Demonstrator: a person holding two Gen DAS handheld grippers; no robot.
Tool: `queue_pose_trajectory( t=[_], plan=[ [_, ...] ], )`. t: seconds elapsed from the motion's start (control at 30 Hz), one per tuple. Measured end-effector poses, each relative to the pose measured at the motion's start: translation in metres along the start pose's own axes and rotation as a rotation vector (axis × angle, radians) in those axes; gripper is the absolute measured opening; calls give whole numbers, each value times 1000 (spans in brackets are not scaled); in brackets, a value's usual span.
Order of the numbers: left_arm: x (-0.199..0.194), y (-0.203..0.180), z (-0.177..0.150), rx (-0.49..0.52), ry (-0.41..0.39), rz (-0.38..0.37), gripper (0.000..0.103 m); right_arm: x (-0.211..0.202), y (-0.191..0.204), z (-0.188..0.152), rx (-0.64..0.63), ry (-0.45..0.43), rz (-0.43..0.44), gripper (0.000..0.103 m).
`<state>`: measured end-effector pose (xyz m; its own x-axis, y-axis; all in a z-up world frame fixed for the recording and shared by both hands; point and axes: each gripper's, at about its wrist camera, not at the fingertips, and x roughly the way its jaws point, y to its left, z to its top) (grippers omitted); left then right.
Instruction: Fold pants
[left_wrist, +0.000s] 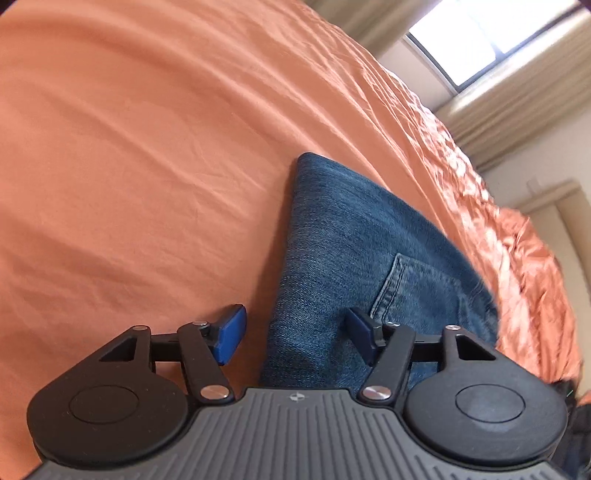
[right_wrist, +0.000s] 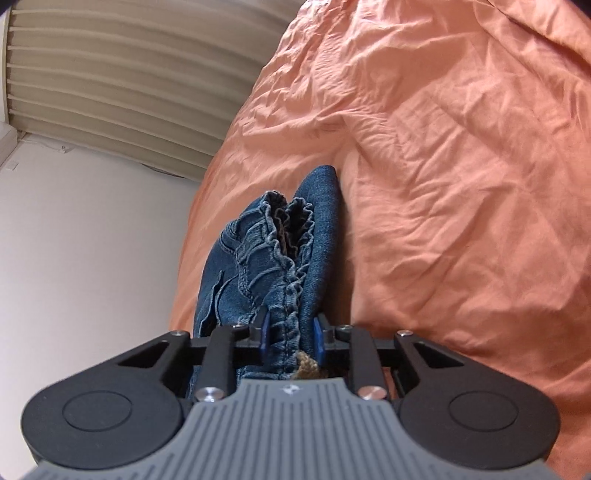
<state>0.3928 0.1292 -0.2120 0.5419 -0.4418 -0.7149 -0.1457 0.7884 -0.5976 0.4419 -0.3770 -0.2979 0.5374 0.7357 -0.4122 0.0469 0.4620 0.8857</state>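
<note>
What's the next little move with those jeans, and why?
Probably close the left gripper on the jeans. The right gripper already pinches the gathered waistband, but the left's blue pads stand apart over the denim edge on the orange sheet, so that side isn't held for folding.

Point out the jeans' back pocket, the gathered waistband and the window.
back pocket (left_wrist: 417, 284): left wrist view, on the pocket panel.
gathered waistband (right_wrist: 284, 258): right wrist view, on the ruffled elastic edge.
window (left_wrist: 491, 33): left wrist view, on the bright pane.
</note>
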Motion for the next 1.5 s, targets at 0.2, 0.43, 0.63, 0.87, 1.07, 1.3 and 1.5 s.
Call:
queue_pose_trajectory(
  t=[0.2,0.43,0.63,0.87,1.07,1.3,1.5],
  plan=[
    [-8,-14,-1,-31,-46,-8,9,-14,25,-11,-60,-32,-16,18],
    [-48,-45,7,112,-98,30,7,-25,90,-27,-164,-50,-45,16],
    [-118,-25,25,166,-135,89,7,9,157,-61,-236,3,-2,16],
    [-189,31,45,190,-161,219,7,88,209,-122,-284,103,36,16],
    [-194,87,36,147,-144,269,7,138,213,-164,-296,179,-43,15],
    [-164,131,25,99,-121,251,12,158,181,-175,-238,204,-203,15],
    [-166,137,26,84,-104,258,36,171,192,-177,-276,193,-308,22]
  ],
)
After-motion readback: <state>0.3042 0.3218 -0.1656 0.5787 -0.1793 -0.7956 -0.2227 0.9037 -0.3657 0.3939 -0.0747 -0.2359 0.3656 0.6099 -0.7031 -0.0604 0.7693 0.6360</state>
